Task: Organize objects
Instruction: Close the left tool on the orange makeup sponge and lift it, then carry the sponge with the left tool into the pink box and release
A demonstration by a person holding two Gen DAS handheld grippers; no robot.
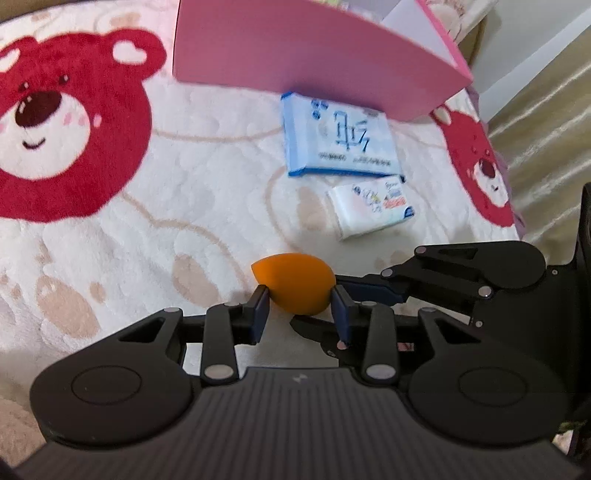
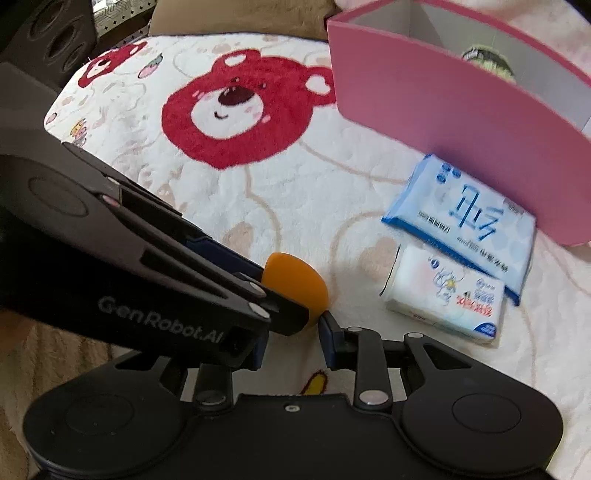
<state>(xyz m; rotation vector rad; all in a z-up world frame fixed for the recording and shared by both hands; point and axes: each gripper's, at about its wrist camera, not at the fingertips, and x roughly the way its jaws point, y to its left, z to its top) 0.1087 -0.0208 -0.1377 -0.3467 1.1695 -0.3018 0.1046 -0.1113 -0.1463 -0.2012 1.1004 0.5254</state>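
A: Where is the orange sponge (image 1: 295,286)?

B: It lies on the cream blanket (image 1: 147,240) printed with red bears, at the near edge of the scene. It is egg-shaped, with its pointed end to the left in the left wrist view.

A: And the claws?

B: Both are on it. The left claw (image 1: 300,308) has narrowed around the sponge, one blue pad touching each side. The right claw (image 2: 291,325) comes in from the right in the left wrist view, and one of its fingers (image 1: 369,290) reaches the sponge's right end. In the right wrist view its right pad sits at the sponge's lower edge, while its left pad is hidden behind the left claw's arm, so I cannot tell how firmly it presses.

A: What else is on the blanket?

B: A blue tissue pack (image 1: 340,140) lies farther off and to the right, touching the front wall of a pink box (image 1: 295,55). Just nearer than it, a smaller white tissue pack (image 1: 373,208) lies touching the blue one in the right wrist view.

A: Is the box open?

B: Yes, the top is open, and the inside walls look grey-white (image 2: 424,26). Something dark and green shows inside it, too blurred to name.
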